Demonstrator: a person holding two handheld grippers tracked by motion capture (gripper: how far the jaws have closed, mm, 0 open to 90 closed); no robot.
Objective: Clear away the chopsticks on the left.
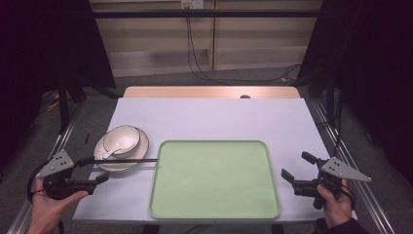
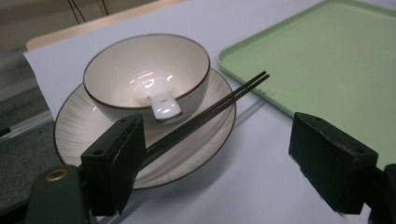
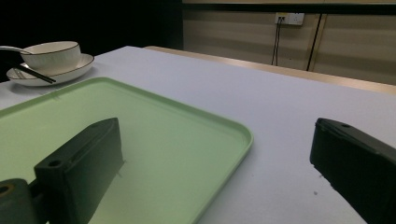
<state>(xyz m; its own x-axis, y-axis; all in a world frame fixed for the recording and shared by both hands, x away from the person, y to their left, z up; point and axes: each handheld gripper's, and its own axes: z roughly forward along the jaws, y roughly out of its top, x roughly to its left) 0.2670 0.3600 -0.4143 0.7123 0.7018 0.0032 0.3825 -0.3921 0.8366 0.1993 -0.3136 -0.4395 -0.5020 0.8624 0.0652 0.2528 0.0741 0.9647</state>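
A white bowl (image 1: pixel 122 138) (image 2: pixel 145 70) (image 3: pixel 51 53) with a dark rim sits on a white plate (image 1: pixel 104 157) (image 2: pixel 74 126) (image 3: pixel 70 70) at the table's left. A white spoon (image 2: pixel 161 102) (image 1: pixel 109 154) lies in the bowl. Black chopsticks (image 1: pixel 136 160) (image 2: pixel 210 109) (image 3: pixel 35 73) rest across the plate's front edge, tips toward the pale green tray (image 1: pixel 214 180) (image 2: pixel 327 65) (image 3: pixel 154 140). My left gripper (image 1: pixel 87 170) (image 2: pixel 229 168) is open just in front of the plate. My right gripper (image 1: pixel 296 165) (image 3: pixel 219 177) is open beside the tray's right edge.
A light sheet covers the table (image 1: pixel 214 117), with a wooden strip (image 1: pixel 209 91) at the far edge. Metal rails (image 1: pixel 353 170) run along both sides. Cables (image 1: pixel 195 58) hang down the wall behind, and dark curtains (image 1: pixel 370 58) flank the table.
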